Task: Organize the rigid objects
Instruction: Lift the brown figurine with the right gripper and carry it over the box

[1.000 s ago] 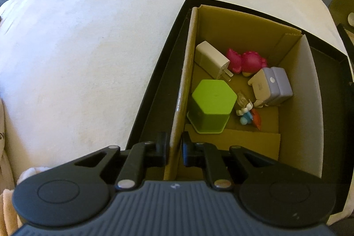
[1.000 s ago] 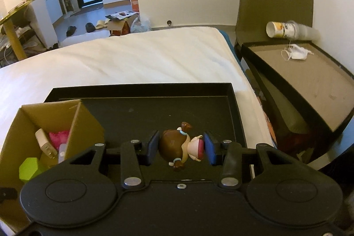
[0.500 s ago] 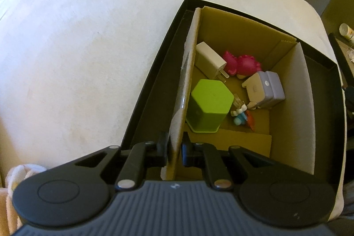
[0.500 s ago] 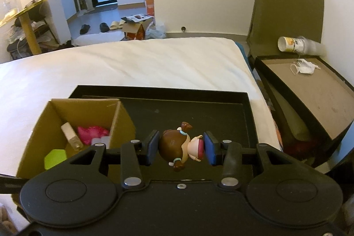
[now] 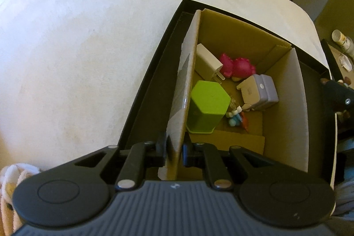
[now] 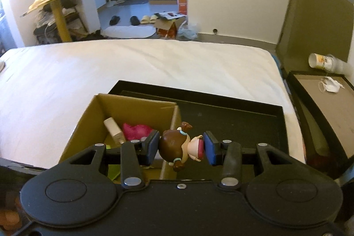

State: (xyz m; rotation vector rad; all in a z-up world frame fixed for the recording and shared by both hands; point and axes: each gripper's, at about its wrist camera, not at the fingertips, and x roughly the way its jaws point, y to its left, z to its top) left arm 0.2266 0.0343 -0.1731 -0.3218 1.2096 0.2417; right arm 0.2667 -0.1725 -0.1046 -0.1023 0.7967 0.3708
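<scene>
A brown cardboard box [image 5: 285, 107] stands in a black tray [image 5: 152, 85] on the white bed. My left gripper [image 5: 174, 150] is shut on the box's near left wall. Inside lie a green hexagonal block [image 5: 208, 107], a white charger [image 5: 206, 61], a pink toy [image 5: 239, 66], a lilac and white toy [image 5: 258, 92] and a small blue and orange figure [image 5: 237, 119]. My right gripper [image 6: 181, 148] is shut on a small doll with brown hair [image 6: 177, 147], held sideways just above the box's right wall [image 6: 169, 147]. The right gripper's edge [image 5: 338, 95] shows at the far right.
The tray's floor [image 6: 232, 121] right of the box is bare. A second black tray [image 6: 327, 107] with a crumpled mask stands beside the bed, with a tipped paper cup [image 6: 320, 61] behind it. A towel [image 5: 13, 174] lies at the lower left.
My right gripper has carried the doll leftward and up, from over the bare tray floor to the box's right wall. The left gripper keeps its hold on the box wall.
</scene>
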